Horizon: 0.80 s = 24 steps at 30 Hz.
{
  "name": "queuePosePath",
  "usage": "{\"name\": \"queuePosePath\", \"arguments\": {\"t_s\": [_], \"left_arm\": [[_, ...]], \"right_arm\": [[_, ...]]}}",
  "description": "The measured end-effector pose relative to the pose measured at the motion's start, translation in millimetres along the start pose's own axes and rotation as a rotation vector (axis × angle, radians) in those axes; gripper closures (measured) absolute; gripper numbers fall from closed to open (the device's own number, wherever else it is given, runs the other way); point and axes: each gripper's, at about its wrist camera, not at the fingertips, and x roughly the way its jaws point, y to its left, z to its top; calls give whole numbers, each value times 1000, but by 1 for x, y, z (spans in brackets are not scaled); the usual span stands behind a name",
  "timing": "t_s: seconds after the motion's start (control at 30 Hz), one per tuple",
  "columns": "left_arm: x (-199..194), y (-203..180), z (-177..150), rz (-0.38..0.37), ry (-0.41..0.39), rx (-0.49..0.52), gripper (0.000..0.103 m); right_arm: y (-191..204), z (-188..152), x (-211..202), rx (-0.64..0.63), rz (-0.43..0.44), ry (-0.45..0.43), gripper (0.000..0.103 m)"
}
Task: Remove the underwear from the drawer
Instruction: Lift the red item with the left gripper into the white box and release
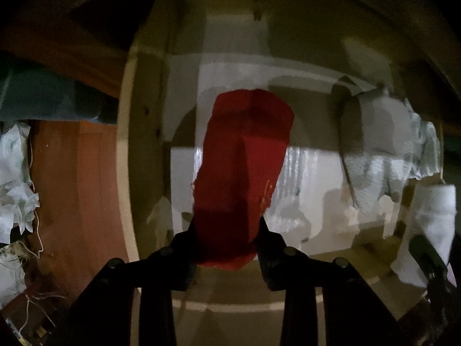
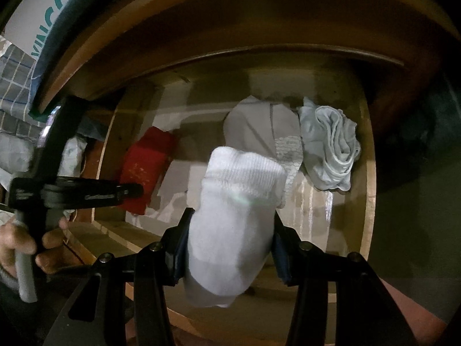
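My left gripper (image 1: 227, 230) is shut on a folded red garment (image 1: 245, 167), held over the open wooden drawer (image 1: 126, 173). It also shows in the right wrist view (image 2: 145, 167) with the left gripper (image 2: 126, 191) at its side. My right gripper (image 2: 230, 230) is shut on a white ribbed garment (image 2: 233, 216), held above the drawer (image 2: 370, 201). That white garment shows at the right edge of the left wrist view (image 1: 426, 225). A folded grey garment (image 2: 259, 129) and a crumpled pale blue-grey garment (image 2: 331, 150) lie at the drawer's back right.
The drawer floor is lined with white paper (image 1: 302, 173). A wooden cabinet top (image 2: 230, 28) overhangs the drawer's back. Crumpled white cloth and loose threads (image 1: 14, 173) lie left of the drawer on a reddish surface. A checked cloth and a printed box (image 2: 28, 43) sit upper left.
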Motion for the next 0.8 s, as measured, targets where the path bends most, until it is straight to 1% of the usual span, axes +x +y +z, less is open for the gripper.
{"name": "queuePosePath", "arguments": {"t_s": [0.2, 0.3, 0.4, 0.53, 0.57, 0.63, 0.67, 0.8], "left_arm": [[-22, -4, -26, -24, -28, 12, 68], [-34, -2, -39, -36, -48, 23, 68], [-47, 4, -61, -57, -80, 33, 68], [-63, 15, -73, -69, -123, 45, 68], [-64, 23, -73, -69, -135, 48, 68], [-75, 26, -76, -68, -164, 49, 68], [-75, 18, -82, -68, -174, 50, 68], [-97, 16, -98, -86, -221, 63, 68]], "right_arm": [[-3, 1, 5, 5, -31, 10, 57], [-7, 2, 7, 26, -42, 11, 57], [-7, 3, 8, 39, -57, 11, 57], [-7, 2, 8, 39, -69, 16, 57], [-7, 3, 8, 38, -67, 16, 57], [-7, 3, 7, 36, -71, 8, 57], [-8, 3, 6, 35, -77, 6, 57], [-9, 2, 7, 38, -89, 9, 57]]}}
